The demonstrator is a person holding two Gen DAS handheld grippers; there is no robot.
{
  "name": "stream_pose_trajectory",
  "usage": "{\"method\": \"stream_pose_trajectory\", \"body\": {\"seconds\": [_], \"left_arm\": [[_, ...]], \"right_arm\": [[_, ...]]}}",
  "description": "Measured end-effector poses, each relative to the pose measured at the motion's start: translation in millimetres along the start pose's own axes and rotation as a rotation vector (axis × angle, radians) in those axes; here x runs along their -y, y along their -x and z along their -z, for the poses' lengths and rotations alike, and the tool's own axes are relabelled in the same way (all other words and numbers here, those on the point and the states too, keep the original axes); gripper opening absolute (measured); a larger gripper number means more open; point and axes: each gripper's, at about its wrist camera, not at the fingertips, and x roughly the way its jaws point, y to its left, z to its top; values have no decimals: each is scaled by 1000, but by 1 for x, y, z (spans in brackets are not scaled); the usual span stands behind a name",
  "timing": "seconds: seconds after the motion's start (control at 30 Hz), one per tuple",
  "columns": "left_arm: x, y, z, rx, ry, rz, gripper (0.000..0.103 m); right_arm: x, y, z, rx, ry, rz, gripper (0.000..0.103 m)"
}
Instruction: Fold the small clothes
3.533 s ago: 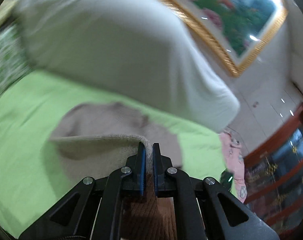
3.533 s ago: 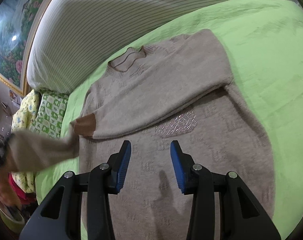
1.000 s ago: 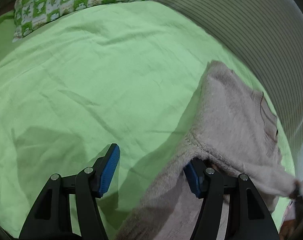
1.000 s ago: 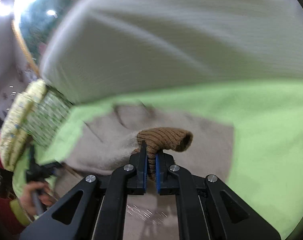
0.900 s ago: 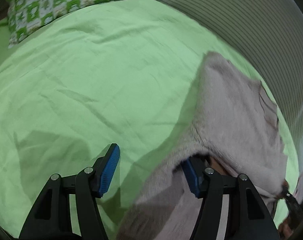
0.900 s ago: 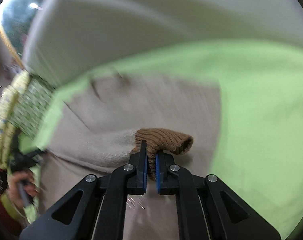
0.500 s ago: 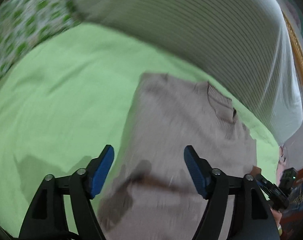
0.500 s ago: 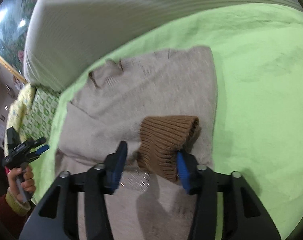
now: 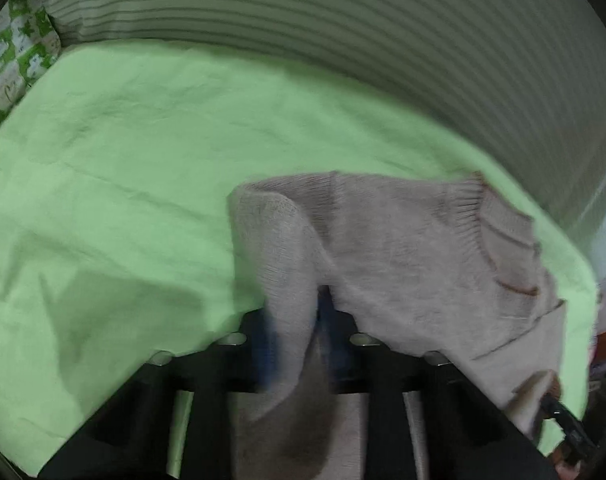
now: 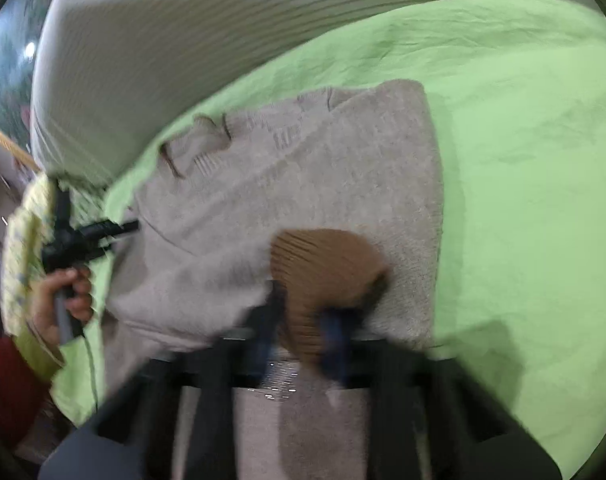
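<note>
The beige sweater [image 10: 303, 184] is spread on the green bed sheet [image 10: 523, 160], sleeves being folded. Its shoulder fold is being clamped by the closing left hand-held gripper [image 9: 293, 332], its brown cuff [image 10: 323, 268] by the right hand-held gripper [image 10: 303, 340]. Both edges probably need lifting inward next.

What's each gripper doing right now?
Left gripper: jaws closing on a fold of the beige sweater.
Right gripper: shut on the sweater's brown cuff.

My left gripper [image 9: 293, 328] is blurred, its pads half covered by the beige sweater [image 9: 403, 248]. My right gripper [image 10: 303, 332] is smeared too; the brown cuff [image 10: 323, 272] hides its tips.
</note>
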Motion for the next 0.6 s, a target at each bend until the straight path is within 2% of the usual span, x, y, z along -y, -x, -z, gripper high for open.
{"method": "stream_pose_trajectory", "body": {"seconds": [0.1,0.17,0.23,0.33,0.43,0.47,0.53,0.6], "left_arm": [[-10,19,3,82,55,37,10],[-21,31,6,138,95,72,10],[-32,33,11,150,129,74,10],[-45,19,15,127,170,78,10],[-46,13,15,123,177,82,11],[-46,13,15,120,172,71,13],[-45,12,12,100,158,58,19],[-44,17,8,81,149,53,29]], "right_arm": [[-16,21,-12,98,43,-57,8],[-26,48,-24,211,62,-133,8],[-31,61,-32,260,104,-134,8],[-14,44,-33,175,110,-55,8],[12,12,-20,7,51,3,8],[16,6,-14,-24,42,32,14],[23,1,-4,-49,3,31,17],[23,9,-2,-23,-30,27,26]]}}
